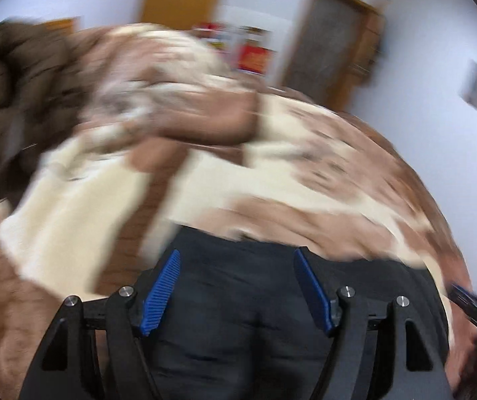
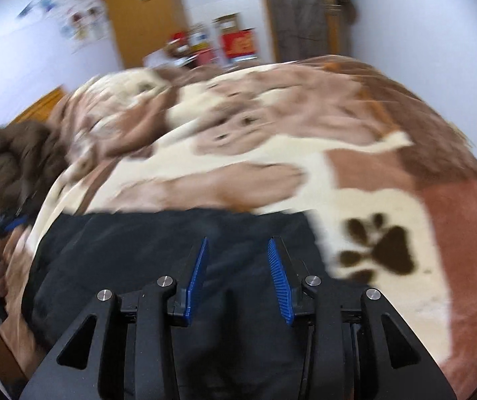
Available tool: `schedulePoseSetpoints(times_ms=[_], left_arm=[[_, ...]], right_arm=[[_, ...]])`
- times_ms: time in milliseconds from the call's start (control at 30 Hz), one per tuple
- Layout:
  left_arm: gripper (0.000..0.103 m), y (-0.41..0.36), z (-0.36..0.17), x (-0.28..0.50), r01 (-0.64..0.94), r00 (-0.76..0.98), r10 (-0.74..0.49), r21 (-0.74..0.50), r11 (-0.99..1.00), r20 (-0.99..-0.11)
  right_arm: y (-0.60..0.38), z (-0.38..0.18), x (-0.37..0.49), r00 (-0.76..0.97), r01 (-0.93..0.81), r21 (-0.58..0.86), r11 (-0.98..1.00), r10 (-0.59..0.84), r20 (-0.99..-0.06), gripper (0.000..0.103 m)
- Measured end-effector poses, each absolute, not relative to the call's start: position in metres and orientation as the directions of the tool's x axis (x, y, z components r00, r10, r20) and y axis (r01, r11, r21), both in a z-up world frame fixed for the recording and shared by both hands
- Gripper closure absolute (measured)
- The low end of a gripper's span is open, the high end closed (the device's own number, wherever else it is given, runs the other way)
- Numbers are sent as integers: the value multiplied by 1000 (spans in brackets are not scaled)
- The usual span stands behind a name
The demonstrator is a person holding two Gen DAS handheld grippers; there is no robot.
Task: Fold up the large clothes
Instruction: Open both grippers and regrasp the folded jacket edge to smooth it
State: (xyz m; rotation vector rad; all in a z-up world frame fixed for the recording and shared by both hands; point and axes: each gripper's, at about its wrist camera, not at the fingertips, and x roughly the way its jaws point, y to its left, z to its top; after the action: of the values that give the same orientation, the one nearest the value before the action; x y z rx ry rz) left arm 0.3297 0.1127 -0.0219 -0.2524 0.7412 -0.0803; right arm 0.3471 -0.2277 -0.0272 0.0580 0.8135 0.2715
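Left gripper (image 1: 236,286) and right gripper (image 2: 237,275), jaws apart and empty, hover over a black fabric garment (image 2: 138,243) on a brown-and-cream paw-print fleece blanket (image 2: 388,200)

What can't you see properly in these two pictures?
- Black garment: near part hidden behind the right gripper; same under the left gripper.
- Blanket pattern: motion-blurred, left view.
- Wall papers: too blurred.
- Brown coat: blurred, shape unclear.
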Motion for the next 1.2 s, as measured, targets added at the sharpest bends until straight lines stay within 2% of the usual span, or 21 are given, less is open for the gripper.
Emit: schedulePoseSetpoints(times_ms=[67,167,467,633,700,767,867,933,1000,1067,1200], left_arm=[[31,74,-37,335,76,717,-191,-197,978,-670],[31,46,-77,358,79,637,-176,-164,983,-751],[29,29,-118,376,43,653,-91,-84,996,-751],[29,26,-119,379,39,632,-68,-56,998,-772],[30,32,-104,378,52,606,-97,-82,995,-789],[30,46,-87,372,62,626,-126,-112,992,-770],[30,71,-71,371,38,670,-73,-64,997,-739],[30,90,-79,381,-12,653,-8,-20,1000,-757],[29,102,-96,389,-31,623,-17,-46,998,-782],[29,106,-108,391,-35,627,-30,-67,997,-779],[29,96,-121,397,-38,640,-6,-39,999,-769]], right_arm=[[-215,-48,358,622,-215,146,966,251,-742,65],[-212,-80,379,598,-192,111,975,206,-774,62],[-209,-119,396,617,-179,69,981,166,-769,61],[-209,-119,400,608,-170,68,983,159,-778,61],[-213,-106,396,595,-165,82,983,166,-786,61],[-220,-87,388,625,-156,100,983,177,-760,61],[-238,-69,383,667,-119,102,988,155,-728,60],[-251,-77,391,655,-70,70,995,98,-749,60],[-262,-100,402,605,-44,50,998,66,-794,60],[-266,-111,403,606,-38,75,996,82,-791,60],[-260,-123,411,614,-36,24,999,41,-789,60]])
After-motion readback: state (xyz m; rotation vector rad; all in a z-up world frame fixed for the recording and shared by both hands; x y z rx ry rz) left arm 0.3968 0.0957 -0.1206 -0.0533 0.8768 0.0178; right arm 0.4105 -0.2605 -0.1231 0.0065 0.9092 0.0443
